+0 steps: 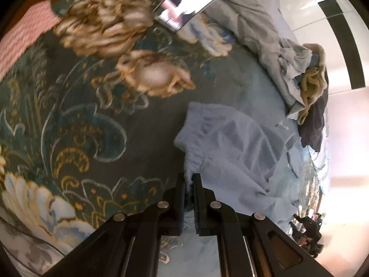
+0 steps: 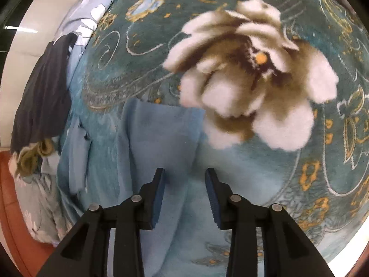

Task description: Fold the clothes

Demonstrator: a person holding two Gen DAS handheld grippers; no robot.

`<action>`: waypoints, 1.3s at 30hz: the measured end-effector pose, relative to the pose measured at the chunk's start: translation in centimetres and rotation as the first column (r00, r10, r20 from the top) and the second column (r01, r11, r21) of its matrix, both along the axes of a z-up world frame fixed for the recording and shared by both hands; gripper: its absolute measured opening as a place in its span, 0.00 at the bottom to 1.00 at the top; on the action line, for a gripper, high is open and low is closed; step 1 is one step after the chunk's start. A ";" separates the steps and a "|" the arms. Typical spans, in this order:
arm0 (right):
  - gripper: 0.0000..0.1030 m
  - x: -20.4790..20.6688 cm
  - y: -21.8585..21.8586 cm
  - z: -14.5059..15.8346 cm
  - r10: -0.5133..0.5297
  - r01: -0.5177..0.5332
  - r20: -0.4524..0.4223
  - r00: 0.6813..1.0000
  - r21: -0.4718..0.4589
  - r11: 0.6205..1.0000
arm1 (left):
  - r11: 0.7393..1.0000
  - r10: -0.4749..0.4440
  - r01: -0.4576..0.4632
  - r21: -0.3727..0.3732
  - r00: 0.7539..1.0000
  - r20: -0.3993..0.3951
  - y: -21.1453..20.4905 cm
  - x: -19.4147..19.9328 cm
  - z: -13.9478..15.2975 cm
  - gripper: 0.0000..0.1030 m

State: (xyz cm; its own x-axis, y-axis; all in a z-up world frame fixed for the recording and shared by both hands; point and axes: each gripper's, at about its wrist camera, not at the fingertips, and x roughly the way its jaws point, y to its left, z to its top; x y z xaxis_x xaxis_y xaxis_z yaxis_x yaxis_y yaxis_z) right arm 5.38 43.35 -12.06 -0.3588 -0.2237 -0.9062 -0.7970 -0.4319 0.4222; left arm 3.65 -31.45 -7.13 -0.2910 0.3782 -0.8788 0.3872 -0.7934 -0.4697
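A light blue fleece garment (image 1: 233, 147) lies on a teal floral blanket (image 1: 69, 115). My left gripper (image 1: 189, 180) is shut on the garment's near edge, with fabric pinched between its jaws. In the right wrist view the same light blue garment (image 2: 161, 138) lies flat on the blanket (image 2: 299, 184). My right gripper (image 2: 185, 173) is open and empty just above the garment, its jaws wide apart.
A pile of grey, yellow and dark clothes (image 1: 306, 87) sits at the blanket's far edge. A tablet with a lit screen (image 1: 193, 0) lies on the blanket. A pink cloth (image 1: 25, 37) is at the far left. Dark clothing (image 2: 43, 92) lies at the left of the right wrist view.
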 end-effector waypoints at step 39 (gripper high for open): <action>0.12 9.2 1.7 6.9 0.054 -0.103 0.203 0.978 0.240 0.965 | 0.994 -0.102 0.096 0.053 0.986 0.130 -2.1 7.2 1.4 0.35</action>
State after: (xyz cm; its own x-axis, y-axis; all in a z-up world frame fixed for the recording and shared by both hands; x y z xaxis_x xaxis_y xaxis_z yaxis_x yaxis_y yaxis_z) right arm 14.56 45.04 -5.21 -0.1614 -0.0039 -0.9869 -0.8119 -0.5680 0.1350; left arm 10.87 -33.55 -5.71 -0.1325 0.4403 -0.8880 0.3686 -0.8098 -0.4565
